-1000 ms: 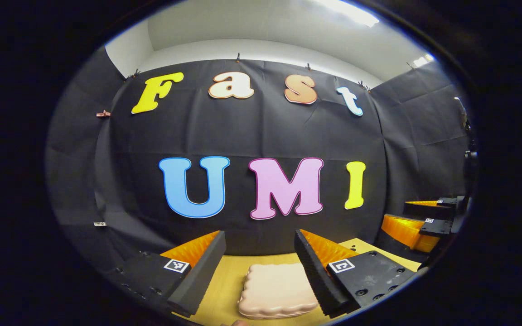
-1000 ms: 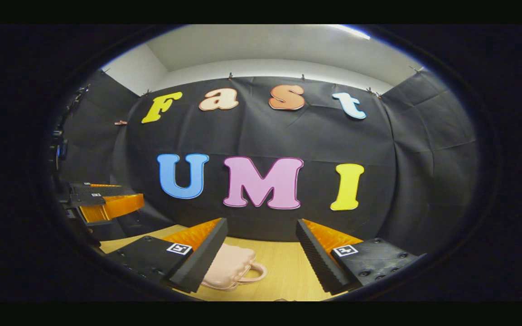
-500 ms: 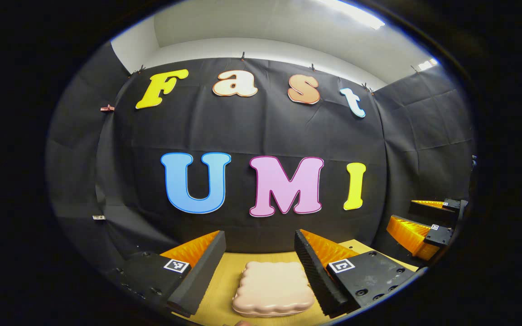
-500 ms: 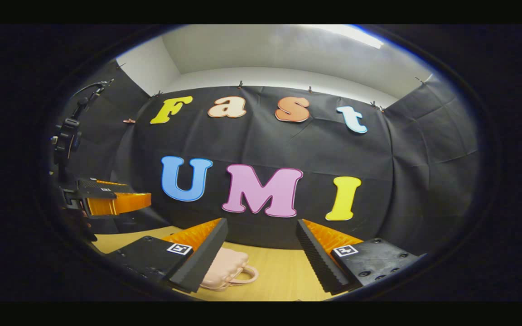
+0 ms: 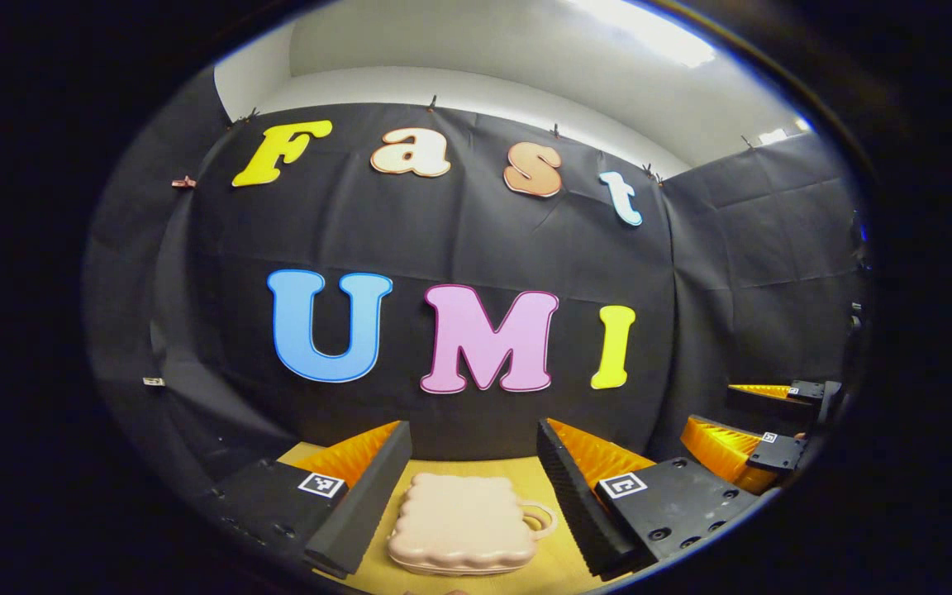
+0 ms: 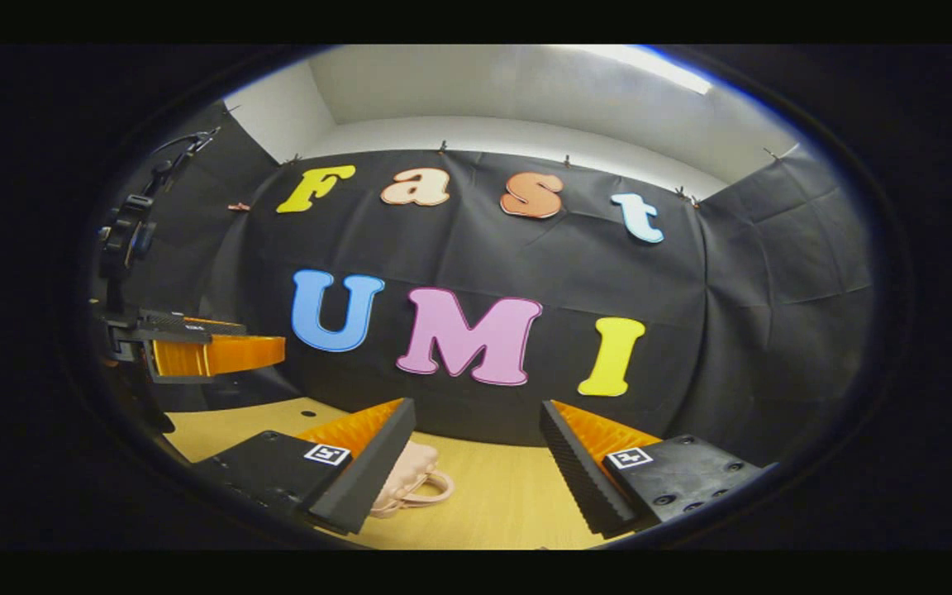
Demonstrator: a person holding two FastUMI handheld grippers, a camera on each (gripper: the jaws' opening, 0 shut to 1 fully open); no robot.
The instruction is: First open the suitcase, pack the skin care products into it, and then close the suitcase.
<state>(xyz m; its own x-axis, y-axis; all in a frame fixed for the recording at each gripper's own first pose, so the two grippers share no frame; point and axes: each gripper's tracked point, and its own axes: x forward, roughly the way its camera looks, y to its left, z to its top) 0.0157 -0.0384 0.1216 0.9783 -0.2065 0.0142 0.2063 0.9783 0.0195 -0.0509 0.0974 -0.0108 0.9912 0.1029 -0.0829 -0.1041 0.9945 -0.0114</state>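
Suitcase (image 5: 461, 524) first: it was small and pink with bumpy edges, and it lay flat and shut on the yellow table (image 5: 426, 479). In the left gripper view it sat nearest to me, between the two fingers of my left gripper (image 5: 472, 487). Those fingers were spread wide and did not touch it. Its little round handle (image 5: 538, 519) stuck out toward the finger on the right of that view.

In the right gripper view I saw the same suitcase (image 6: 406, 486) peeking out from behind the left-side finger of my right gripper (image 6: 476, 475). Its handle loop (image 6: 430, 489) pointed into the gap. My right gripper was spread wide too and held nothing. Bare table (image 6: 492, 496) lay between its fingers.

A bit farther off, in the left gripper view, my right gripper (image 5: 753, 446) showed low by the table's right side. In the right gripper view, my left gripper (image 6: 195, 355) hung above the table's left side, well apart from the suitcase.

Farthest back, the black cloth wall (image 5: 459, 240) stood behind the table's back edge, with a white wall (image 5: 476, 49) above it.
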